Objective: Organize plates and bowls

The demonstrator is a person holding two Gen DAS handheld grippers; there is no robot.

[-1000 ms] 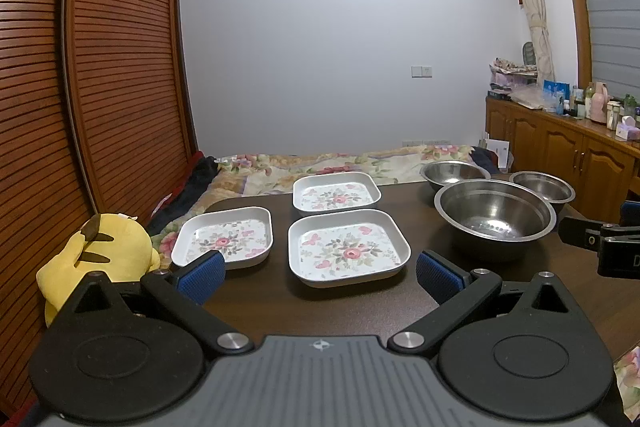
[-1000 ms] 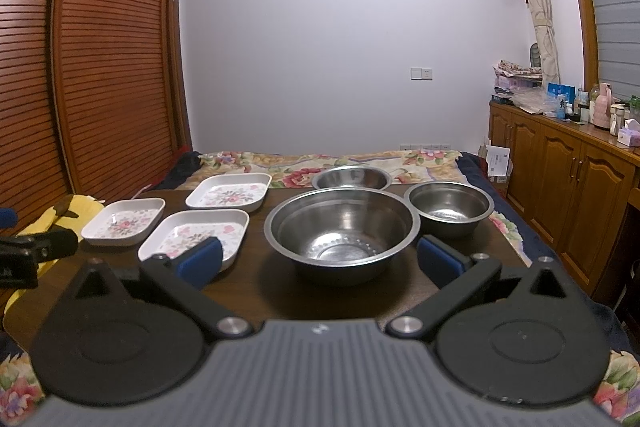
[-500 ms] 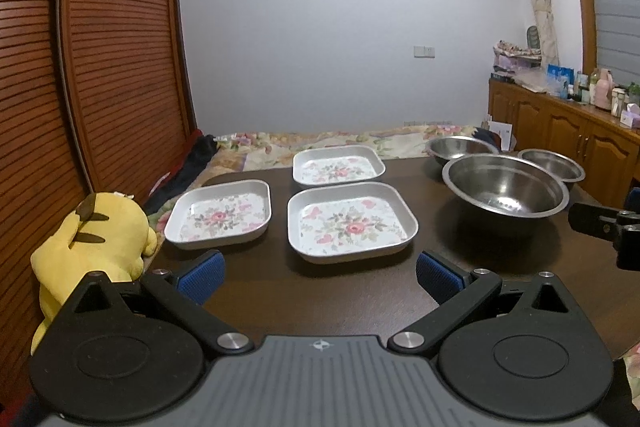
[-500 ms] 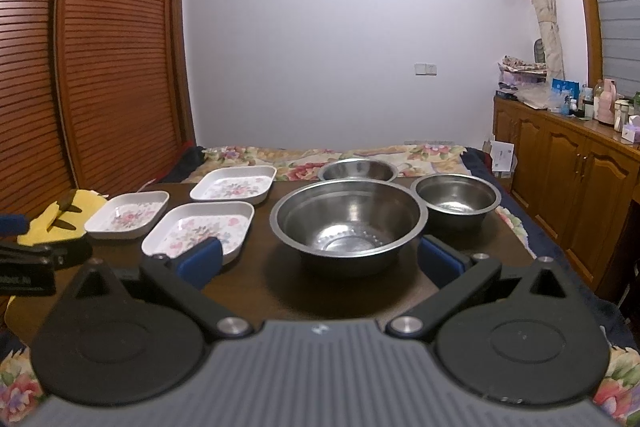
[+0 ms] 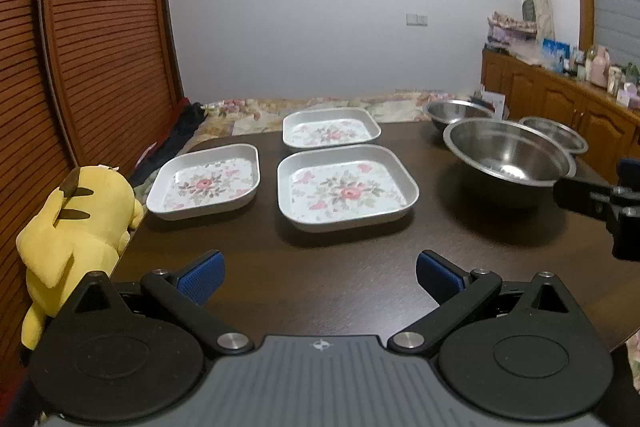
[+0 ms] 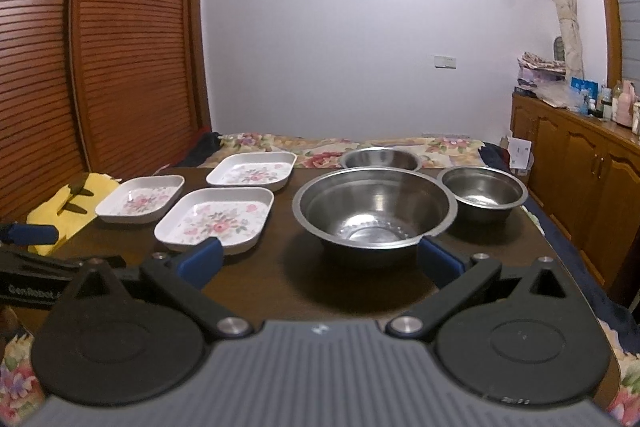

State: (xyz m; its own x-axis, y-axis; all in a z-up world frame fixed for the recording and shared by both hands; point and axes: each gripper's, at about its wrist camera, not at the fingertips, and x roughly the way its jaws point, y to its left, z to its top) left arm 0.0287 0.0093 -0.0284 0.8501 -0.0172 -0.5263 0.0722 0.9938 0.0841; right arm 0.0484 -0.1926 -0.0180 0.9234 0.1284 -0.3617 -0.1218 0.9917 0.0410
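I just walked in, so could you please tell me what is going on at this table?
A person holds two tongs over a dark table, both open and empty. The left tongs face three floral plates; the right tongs face three steel bowls. Nothing is stacked or grasped yet.

Both cams sit low at the near edge of the dark brown wooden table (image 5: 340, 279), looking across it toward the pale back wall, each with its own gripper filling the bottom of the frame. The left wrist view sits further left, so the three white square floral plates (image 5: 346, 189) land dead centre and fairly close, with the big round steel bowl (image 5: 508, 157) off at middle right. The right wrist view centres that same bowl (image 6: 374, 213) and pushes the plates (image 6: 216, 219) to middle left. Each cam also catches the other gripper at its frame edge: right gripper (image 5: 616, 203) at far right, left gripper (image 6: 28, 259) at lower left.
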